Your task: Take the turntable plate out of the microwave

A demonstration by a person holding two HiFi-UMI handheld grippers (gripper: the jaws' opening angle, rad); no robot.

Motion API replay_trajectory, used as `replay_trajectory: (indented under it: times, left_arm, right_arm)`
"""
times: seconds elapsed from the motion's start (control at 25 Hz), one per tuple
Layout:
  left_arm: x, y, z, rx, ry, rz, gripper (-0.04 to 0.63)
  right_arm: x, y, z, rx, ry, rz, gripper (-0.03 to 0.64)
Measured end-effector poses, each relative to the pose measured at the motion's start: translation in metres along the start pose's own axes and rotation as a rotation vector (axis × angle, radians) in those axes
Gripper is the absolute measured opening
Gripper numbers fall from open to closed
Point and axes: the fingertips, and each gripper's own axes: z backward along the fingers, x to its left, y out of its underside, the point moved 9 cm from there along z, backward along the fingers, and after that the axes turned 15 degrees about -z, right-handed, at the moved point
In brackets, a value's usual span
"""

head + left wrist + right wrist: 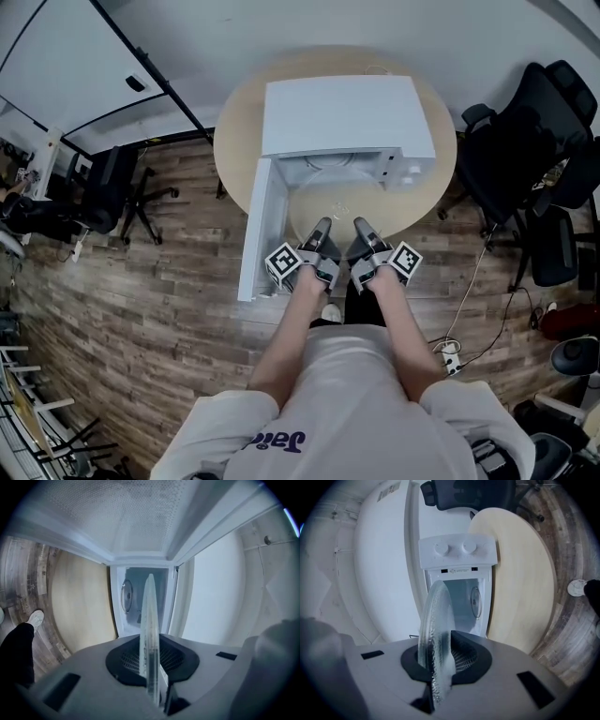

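The clear glass turntable plate is out in front of the open white microwave, over the round table's near edge. My left gripper and right gripper each clamp its near rim, side by side. In the left gripper view the plate stands edge-on between the jaws of the left gripper. In the right gripper view the textured plate sits pinched in the right gripper. Beyond the plate the microwave cavity shows a roller ring inside.
The microwave door hangs open to the left of my hands. The microwave stands on a round wooden table. Black office chairs stand at the right and left. A power strip and cable lie on the wood floor.
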Motion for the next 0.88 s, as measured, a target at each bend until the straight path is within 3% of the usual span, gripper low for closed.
replay_trajectory:
  times: [0.28, 0.52, 0.76, 0.88]
  left_arm:
    - [-0.036, -0.004, 0.000, 0.063, 0.017, -0.031, 0.035]
    - [-0.070, -0.011, 0.001, 0.068, 0.038, -0.051, 0.035]
    - [-0.095, -0.018, 0.003, 0.070, 0.040, -0.050, 0.035]
    - [-0.103, -0.021, 0.004, 0.061, 0.048, -0.056, 0.035]
  right_arm:
    - [0.035, 0.009, 0.006, -0.007, -0.002, 0.050, 0.029]
    - [0.065, 0.018, 0.005, 0.008, -0.024, 0.081, 0.029]
    - [0.090, 0.029, 0.003, 0.006, -0.045, 0.039, 0.029]
    - [0.098, 0.031, 0.000, 0.018, -0.041, 0.084, 0.029]
